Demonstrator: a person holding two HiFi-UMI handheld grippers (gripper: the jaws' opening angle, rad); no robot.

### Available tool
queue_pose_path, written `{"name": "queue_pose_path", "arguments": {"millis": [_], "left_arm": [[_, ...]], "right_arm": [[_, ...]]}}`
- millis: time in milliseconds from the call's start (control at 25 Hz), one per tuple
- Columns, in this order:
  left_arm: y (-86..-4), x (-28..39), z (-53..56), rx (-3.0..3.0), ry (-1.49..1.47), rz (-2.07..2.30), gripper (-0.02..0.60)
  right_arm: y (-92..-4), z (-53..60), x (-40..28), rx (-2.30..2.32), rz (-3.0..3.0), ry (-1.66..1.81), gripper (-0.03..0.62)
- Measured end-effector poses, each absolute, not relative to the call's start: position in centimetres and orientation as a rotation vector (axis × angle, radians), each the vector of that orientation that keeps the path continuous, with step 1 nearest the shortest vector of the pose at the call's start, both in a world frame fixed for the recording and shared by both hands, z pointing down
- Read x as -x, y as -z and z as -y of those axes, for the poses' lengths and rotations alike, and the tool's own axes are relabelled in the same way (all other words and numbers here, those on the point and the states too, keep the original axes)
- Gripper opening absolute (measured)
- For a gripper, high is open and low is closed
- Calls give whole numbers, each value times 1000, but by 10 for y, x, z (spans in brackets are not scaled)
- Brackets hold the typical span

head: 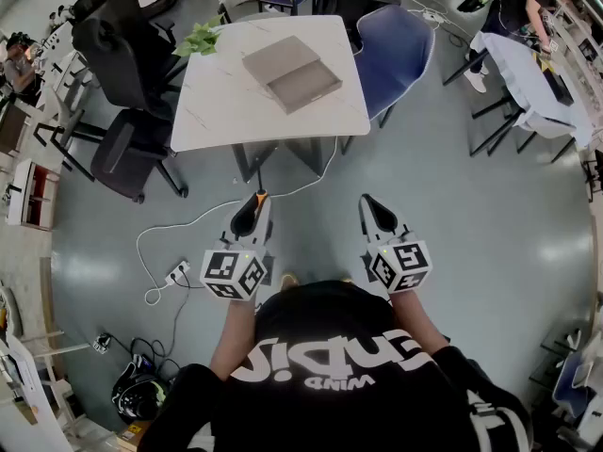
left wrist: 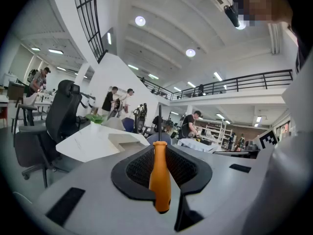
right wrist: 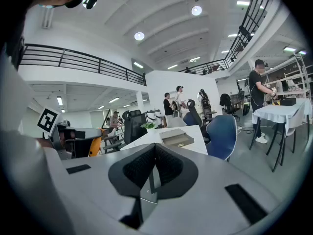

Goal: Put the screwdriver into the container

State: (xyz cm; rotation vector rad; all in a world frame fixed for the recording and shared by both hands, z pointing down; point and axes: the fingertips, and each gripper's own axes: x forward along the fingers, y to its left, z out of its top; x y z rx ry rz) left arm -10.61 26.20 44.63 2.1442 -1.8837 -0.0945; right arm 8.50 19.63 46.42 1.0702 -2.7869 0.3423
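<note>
At 12 o'clock in head view, the grey container [head: 292, 73] lies on the white worktop [head: 212, 111], well apart from left gripper [head: 256, 205] and right gripper [head: 370, 203].

Left gripper view: fingers [left wrist: 139, 169] clenched on the orange screwdriver [left wrist: 160, 177], shaft toward 12.

Right gripper view: fingers [right wrist: 140, 168] pressed together, nothing between.

Judged step: carry. Next move calls for approaching the worktop and lowering the screwdriver into the container.

Bright, even light from round ceiling lamps [left wrist: 140, 20], with strong fisheye bending at edges

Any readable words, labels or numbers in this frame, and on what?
"WIND", apparently, upside down: small white print on the person's black shirt.
Larger white lettering beside it: upside down, creased, unreadable.
Marker cubes on left gripper and right gripper: square patterns only, no words.
</note>
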Motion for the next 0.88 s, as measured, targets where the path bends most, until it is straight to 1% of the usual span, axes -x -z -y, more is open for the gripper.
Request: {"name": "queue_pose_path", "arguments": {"millis": [320,640,880], "left_arm": [[-447,92,-257,-2131,77,1919,84],[-451,67,-263,-2059,97,2011,84],[-460,59,-260,-2019,99,2044,84]], "right_arm": [[-461,-193,-92,-1026,2833,-332,12],[-471,-184,-128,-970,2838,-340,14],[-483,-172,-141,-952,2842,-370,12]]}}
